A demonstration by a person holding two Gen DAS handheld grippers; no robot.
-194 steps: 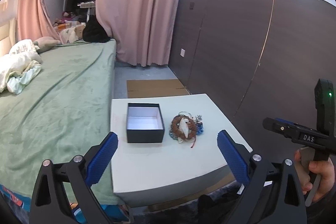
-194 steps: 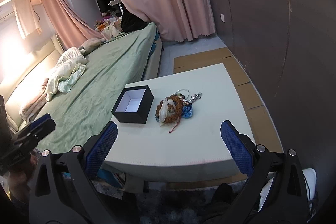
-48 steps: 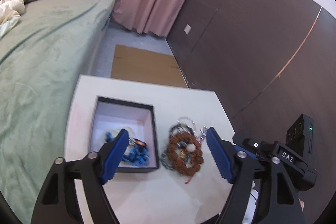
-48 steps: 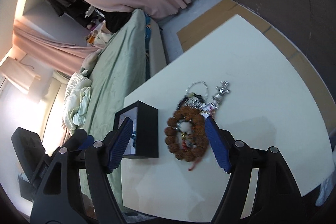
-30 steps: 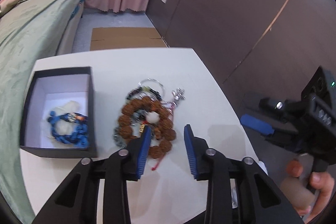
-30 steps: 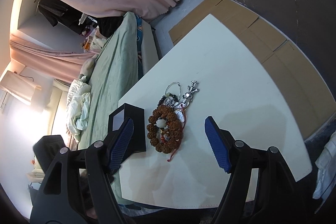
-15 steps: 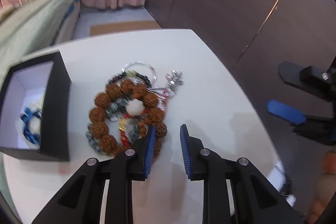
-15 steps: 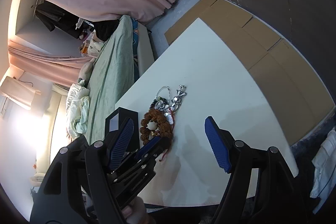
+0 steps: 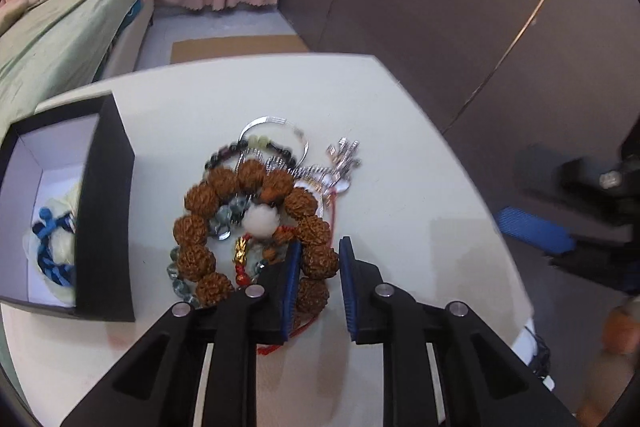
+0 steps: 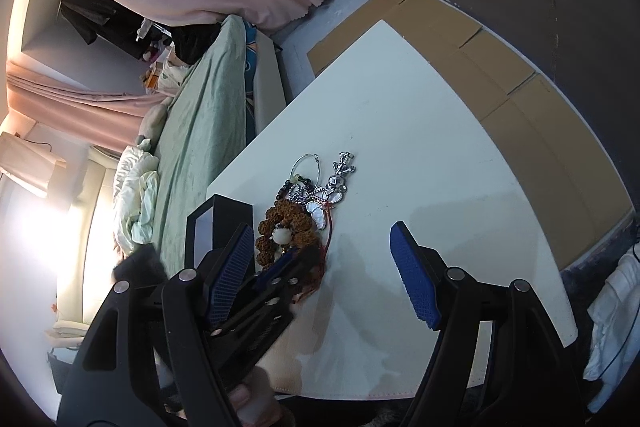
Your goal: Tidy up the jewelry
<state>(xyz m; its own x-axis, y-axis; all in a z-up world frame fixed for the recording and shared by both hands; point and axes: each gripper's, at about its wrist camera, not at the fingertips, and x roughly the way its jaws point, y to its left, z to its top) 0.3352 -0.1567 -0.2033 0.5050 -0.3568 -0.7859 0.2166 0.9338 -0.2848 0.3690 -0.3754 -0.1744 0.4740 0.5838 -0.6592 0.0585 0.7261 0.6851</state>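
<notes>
A brown bead bracelet (image 9: 248,211) lies on top of a jewelry pile on the white table (image 9: 404,131), tangled with glass beads, a red cord and a white bead. My left gripper (image 9: 320,243) is down on the pile. Its jaws are closing around one brown bead on the bracelet's near right side, and a sliver of gap still shows. The black box (image 9: 106,207) to the left holds a blue corded bracelet (image 9: 52,247). In the right wrist view my right gripper (image 10: 321,227) hangs open above the table, with the left gripper (image 10: 280,263) and the bracelet (image 10: 288,223) below it.
A silver bangle (image 9: 272,123) and silver charms (image 9: 342,159) lie at the pile's far side. A green bed (image 10: 200,115) runs along the table's left. Brown cardboard (image 10: 500,67) covers the floor beyond the table, under a dark wall. The right gripper's blue pad (image 9: 532,231) shows at the right.
My left gripper came down and forward onto the pile, and its jaws narrowed around a brown bead. The right gripper stayed open and almost still.
</notes>
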